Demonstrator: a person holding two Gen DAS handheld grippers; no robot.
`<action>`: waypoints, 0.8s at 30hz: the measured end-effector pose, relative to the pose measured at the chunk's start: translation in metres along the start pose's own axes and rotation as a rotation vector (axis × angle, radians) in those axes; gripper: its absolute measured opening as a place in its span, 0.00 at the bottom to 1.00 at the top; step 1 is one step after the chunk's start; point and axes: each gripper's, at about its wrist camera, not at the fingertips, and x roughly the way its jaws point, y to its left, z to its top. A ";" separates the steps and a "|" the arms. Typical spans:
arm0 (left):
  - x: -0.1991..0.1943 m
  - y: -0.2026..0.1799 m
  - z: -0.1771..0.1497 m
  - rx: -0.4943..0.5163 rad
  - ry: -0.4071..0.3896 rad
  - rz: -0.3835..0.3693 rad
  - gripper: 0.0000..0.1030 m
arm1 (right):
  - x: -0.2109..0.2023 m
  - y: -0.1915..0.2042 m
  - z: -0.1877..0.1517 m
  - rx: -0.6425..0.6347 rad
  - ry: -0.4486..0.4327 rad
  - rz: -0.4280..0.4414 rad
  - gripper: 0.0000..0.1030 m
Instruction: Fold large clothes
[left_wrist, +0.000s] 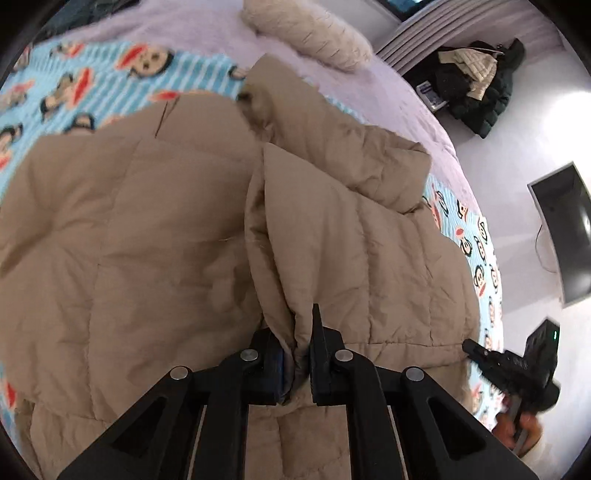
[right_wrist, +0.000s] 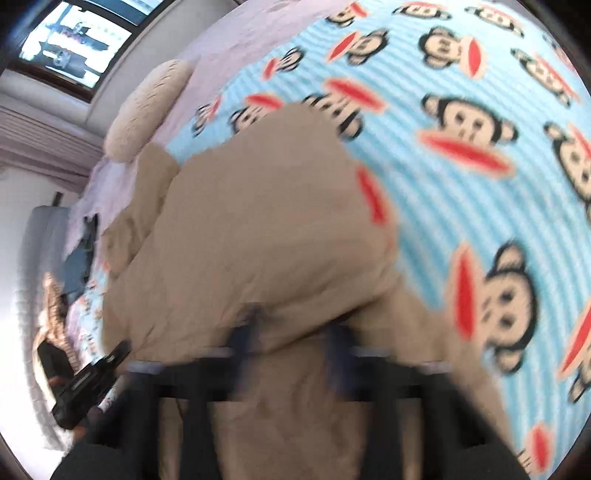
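A big tan quilted jacket (left_wrist: 147, 240) lies spread on the bed, one side folded over toward the middle. My left gripper (left_wrist: 295, 343) is shut on a bunched fold of its fabric near the hem. Off to the right, a hand holds my right gripper (left_wrist: 468, 346), whose tip rests at the jacket's hem edge. The right wrist view is blurred: the jacket (right_wrist: 240, 240) fills the centre and its fabric sits between the fingers of the right gripper (right_wrist: 291, 332), which reads as shut on it. The left gripper (right_wrist: 92, 380) shows at the lower left.
A light-blue monkey-print blanket (left_wrist: 110, 74) (right_wrist: 443, 184) covers the bed under the jacket. A fluffy cream pillow (left_wrist: 306, 29) lies at the far end. Dark clothes (left_wrist: 476, 81) are piled on the floor beside the bed. A dark screen (left_wrist: 565, 229) stands at the right.
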 end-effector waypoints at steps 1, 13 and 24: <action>-0.002 -0.001 -0.004 0.013 -0.006 0.008 0.11 | 0.004 -0.001 0.003 -0.013 -0.005 -0.004 0.10; -0.022 0.007 -0.026 0.038 -0.019 0.123 0.15 | 0.011 0.008 -0.006 -0.113 0.066 -0.058 0.10; -0.039 -0.019 0.001 0.150 -0.108 0.208 0.15 | -0.038 0.012 0.000 -0.183 -0.107 -0.104 0.10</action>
